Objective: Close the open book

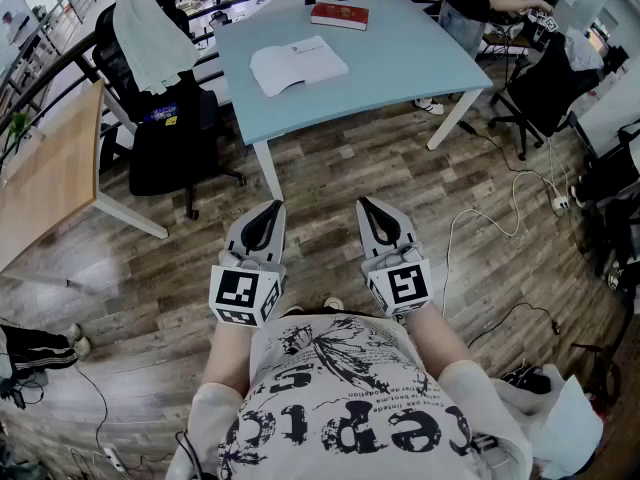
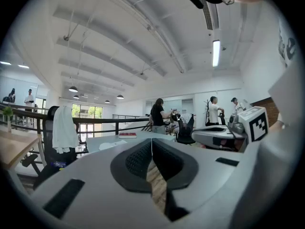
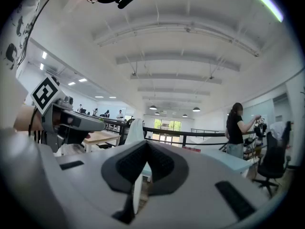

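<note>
Ahead, seemingly open book (image 1: 298,65) near table (image 1: 400,58) edge, wood floor (image 1: 330,168) before it

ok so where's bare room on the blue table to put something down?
Biggest free patch: right half of the table, between the open book and its right edge. Also a bare band along the near edge, in front of the open book. Tighter: far edge by the red book, and the narrow left strip next to the chair.

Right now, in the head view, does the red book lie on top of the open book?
No, the red book lies apart from the open book, nearer the far edge of the table.
</note>
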### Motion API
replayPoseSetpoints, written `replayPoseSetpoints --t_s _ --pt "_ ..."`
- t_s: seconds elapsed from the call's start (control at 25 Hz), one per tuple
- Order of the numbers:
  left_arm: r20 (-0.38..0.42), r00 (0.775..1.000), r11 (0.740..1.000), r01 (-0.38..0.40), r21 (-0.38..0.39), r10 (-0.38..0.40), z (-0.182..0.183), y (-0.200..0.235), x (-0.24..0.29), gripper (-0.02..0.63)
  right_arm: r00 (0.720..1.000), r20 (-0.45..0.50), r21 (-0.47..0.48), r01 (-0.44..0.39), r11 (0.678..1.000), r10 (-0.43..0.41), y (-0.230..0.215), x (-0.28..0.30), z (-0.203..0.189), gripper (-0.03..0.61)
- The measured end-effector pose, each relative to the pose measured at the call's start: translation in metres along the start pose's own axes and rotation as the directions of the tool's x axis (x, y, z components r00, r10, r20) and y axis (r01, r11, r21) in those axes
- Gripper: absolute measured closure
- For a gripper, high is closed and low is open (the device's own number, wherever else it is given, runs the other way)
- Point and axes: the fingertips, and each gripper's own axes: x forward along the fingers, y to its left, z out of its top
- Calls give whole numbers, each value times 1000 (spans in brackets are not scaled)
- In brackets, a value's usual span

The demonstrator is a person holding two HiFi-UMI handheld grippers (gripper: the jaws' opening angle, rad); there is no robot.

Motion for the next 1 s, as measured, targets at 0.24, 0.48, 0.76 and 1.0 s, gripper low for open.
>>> replayPoseSetpoints --t_s 0.24,0.48,0.76,1.0 --pt "-17 1000 1000 1 -11 -1 -5 -10 7 594 1000 -3 26 16 1000 -15 -13 -7 -5 569" --pt "-21 1000 999 -13 -30 12 -9 -19 25 594 1000 5 79 14 997 -14 -34 -13 -15 569" --pt "-48 999 997 -20 -69 17 -30 -33 52 594 999 -31 89 13 996 -10 -63 -8 -40 568" --pt "-82 995 994 -64 -86 56 -38 -21 78 594 998 -62 102 10 995 -4 -85 13 -55 568"
